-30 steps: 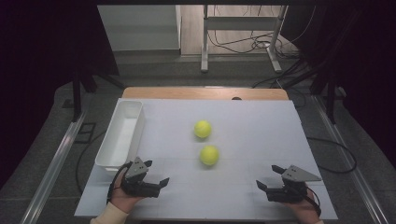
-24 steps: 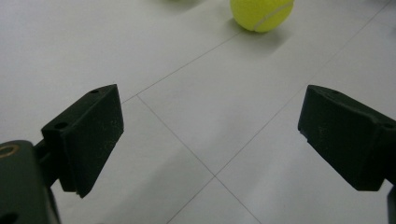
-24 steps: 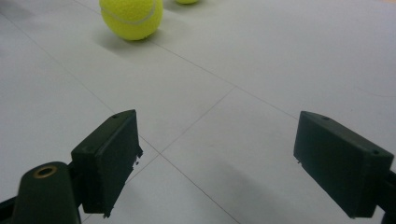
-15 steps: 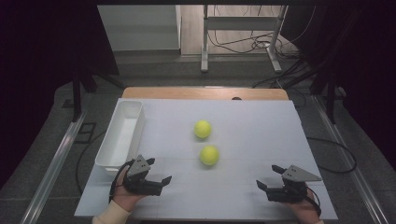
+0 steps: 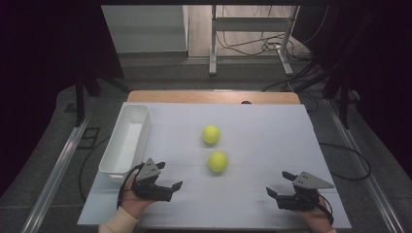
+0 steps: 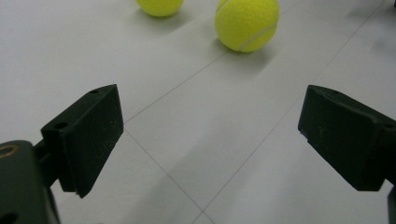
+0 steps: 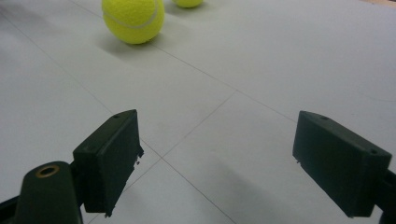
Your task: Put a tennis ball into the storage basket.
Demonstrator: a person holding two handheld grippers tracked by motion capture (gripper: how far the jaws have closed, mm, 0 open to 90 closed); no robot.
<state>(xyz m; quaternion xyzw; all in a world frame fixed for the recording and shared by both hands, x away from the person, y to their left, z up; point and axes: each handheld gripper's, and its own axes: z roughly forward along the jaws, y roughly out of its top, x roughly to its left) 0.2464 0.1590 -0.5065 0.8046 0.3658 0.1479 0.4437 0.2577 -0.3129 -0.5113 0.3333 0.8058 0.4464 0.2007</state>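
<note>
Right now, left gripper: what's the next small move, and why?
Probably ease the left gripper forward toward the nearer tennis ball. Its jaws stand wide open and empty, aimed roughly at that ball, which lies apart from it on the white table with bare surface between. The farther ball and the white bin are not in that path.

Near tennis ball (image 5: 218, 161): yellow-green felt, one pale curved seam showing, resting on the white table top (image 5: 262, 141) about mid-width, free of contact.

Far tennis ball (image 5: 211, 134): same colour and apparently same kind, seam not clearly visible; lies just beyond the first, slightly left, a small gap between them. In the left gripper view it is cut by the top edge.
</note>
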